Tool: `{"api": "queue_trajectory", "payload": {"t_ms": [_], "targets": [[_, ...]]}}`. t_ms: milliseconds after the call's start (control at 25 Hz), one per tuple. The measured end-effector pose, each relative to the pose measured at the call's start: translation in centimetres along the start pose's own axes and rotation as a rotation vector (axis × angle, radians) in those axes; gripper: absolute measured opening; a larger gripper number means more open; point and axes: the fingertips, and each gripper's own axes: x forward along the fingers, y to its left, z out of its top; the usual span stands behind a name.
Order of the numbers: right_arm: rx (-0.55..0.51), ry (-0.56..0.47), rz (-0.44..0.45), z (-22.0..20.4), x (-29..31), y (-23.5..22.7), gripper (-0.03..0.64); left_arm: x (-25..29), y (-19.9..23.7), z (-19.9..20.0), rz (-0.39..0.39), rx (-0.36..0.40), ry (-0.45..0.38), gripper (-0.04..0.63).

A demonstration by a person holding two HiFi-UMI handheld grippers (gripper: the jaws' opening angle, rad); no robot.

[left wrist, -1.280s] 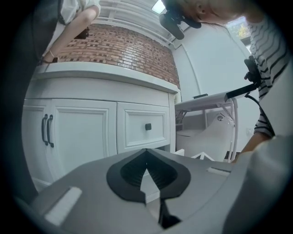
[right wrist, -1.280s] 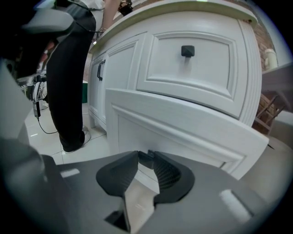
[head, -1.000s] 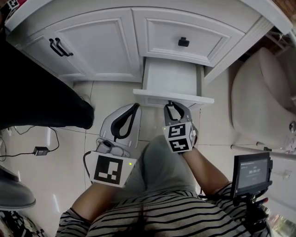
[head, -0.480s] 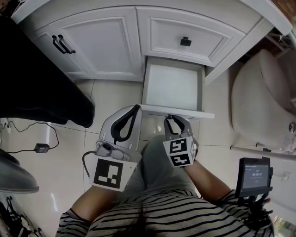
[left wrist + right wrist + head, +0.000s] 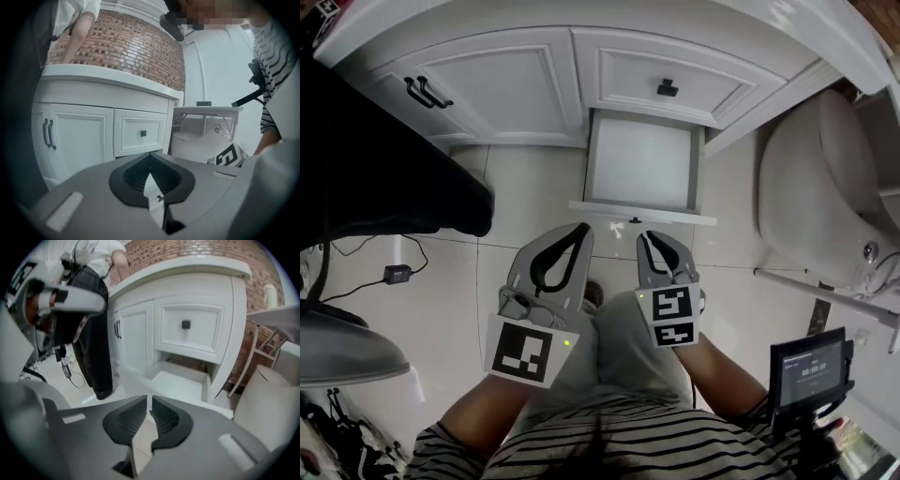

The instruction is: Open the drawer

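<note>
Looking down at the lower drawer [image 5: 639,169], pulled well out of the white vanity [image 5: 502,89], nothing inside. Got the left tongs [image 5: 581,228] clenched on nothing. Got the right tongs [image 5: 649,236] just short of the drawer front, just been closing to a thin slit, nothing between.

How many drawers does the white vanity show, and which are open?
2. The upper drawer, with a black knob, is shut; the lower drawer directly beneath it is pulled out. A bystander's dark leg covers the vanity's left end, so more may be hidden.
</note>
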Motion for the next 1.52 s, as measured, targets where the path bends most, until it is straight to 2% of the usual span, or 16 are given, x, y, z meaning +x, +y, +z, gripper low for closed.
{"api": "queue_trajectory", "payload": {"t_ms": [160, 400, 520, 640, 800, 920, 1040, 1120, 1240, 1320, 1520], "targets": [[0.075, -0.025, 0.063, 6.6, -11.7, 2.1, 0.014, -5.2, -3.5, 5.9, -0.03, -0.027, 0.085, 0.015], [-0.053, 0.008, 0.089, 15.1, -29.1, 4.4, 0.003, -15.8, -9.7, 15.7, -0.03, 0.016, 0.219, 0.015], [-0.118, 0.003, 0.104, 19.1, -36.6, 6.6, 0.003, -21.0, -11.6, 21.2, -0.009, 0.021, 0.219, 0.015], [-0.136, -0.028, 0.129, 21.6, -42.9, 9.3, 0.003, -25.7, -13.7, 25.2, 0.022, 0.018, 0.198, 0.015], [-0.142, -0.124, 0.147, 24.2, -48.7, 13.0, 0.003, -30.4, -15.6, 29.1, 0.059, 0.081, 0.143, 0.015], [-0.138, -0.169, 0.132, 24.4, -52.3, 15.7, 0.003, -34.2, -17.6, 30.5, 0.048, 0.082, 0.076, 0.015], [-0.138, -0.195, 0.083, 23.3, -56.4, 18.4, 0.003, -38.9, -19.8, 30.6, 0.03, 0.065, 0.029, 0.015], [-0.132, -0.214, 0.058, 22.7, -59.0, 20.3, 0.003, -42.1, -21.1, 30.4, 0.023, 0.083, 0.005, 0.015], [-0.112, -0.213, 0.056, 20.7, -62.6, 23.9, 0.003, -46.9, -23.9, 29.3, 0.006, 0.113, -0.003, 0.015], [-0.125, -0.206, 0.053, 19.5, -64.5, 26.1, 0.002, -49.6, -25.3, 28.5, 0.01, 0.103, -0.006, 0.015], [-0.181, -0.253, 0.047, 18.8, -68.6, 29.0, 0.002, -52.7, -29.0, 27.4, 0.015, 0.086, -0.008, 0.015]]}}
